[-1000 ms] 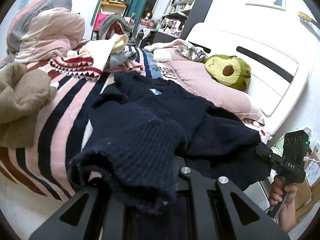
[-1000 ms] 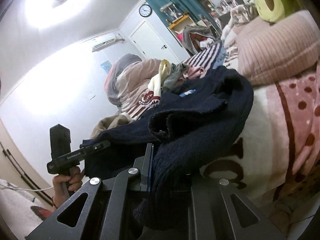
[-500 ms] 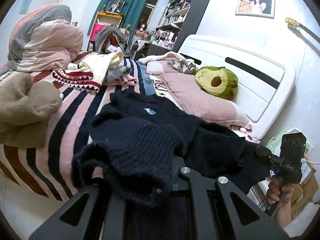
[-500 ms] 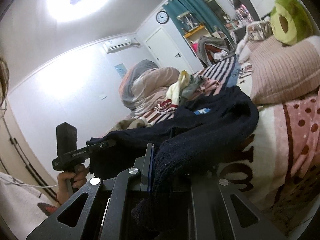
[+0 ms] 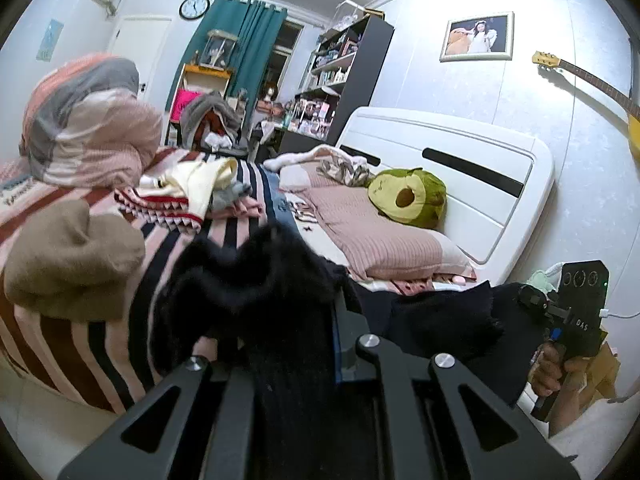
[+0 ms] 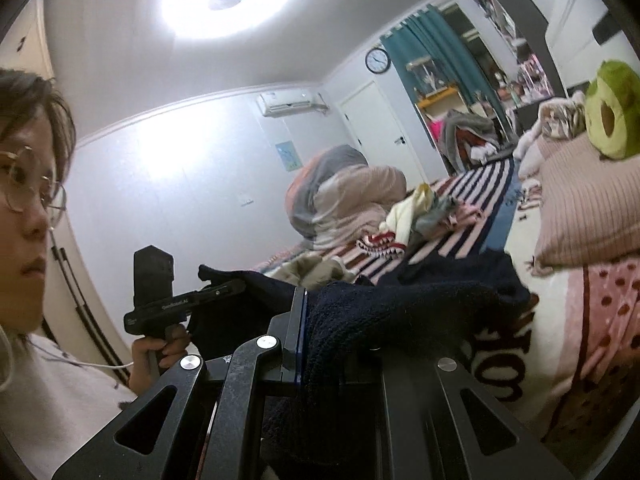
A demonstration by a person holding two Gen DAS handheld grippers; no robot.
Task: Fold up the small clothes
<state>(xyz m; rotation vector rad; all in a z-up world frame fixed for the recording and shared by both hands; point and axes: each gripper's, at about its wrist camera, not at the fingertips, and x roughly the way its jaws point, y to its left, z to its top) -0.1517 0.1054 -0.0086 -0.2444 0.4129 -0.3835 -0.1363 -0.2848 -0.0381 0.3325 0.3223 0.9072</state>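
Grippers: two, both clenching one navy sweater (image 5: 280,300). Left gripper (image 5: 296,344) is pinching its near-left edge, right gripper (image 6: 340,344) its near-right edge; knit is hanging between them, over the striped bed (image 5: 100,344).

The sweater (image 5: 256,280) hangs between the left gripper (image 5: 296,320) and the right gripper (image 5: 532,300), above the bed (image 5: 100,340). A pillow (image 5: 372,236) lies behind it, against the headboard (image 5: 472,176). A plush toy (image 5: 408,196) rests on the pillow.
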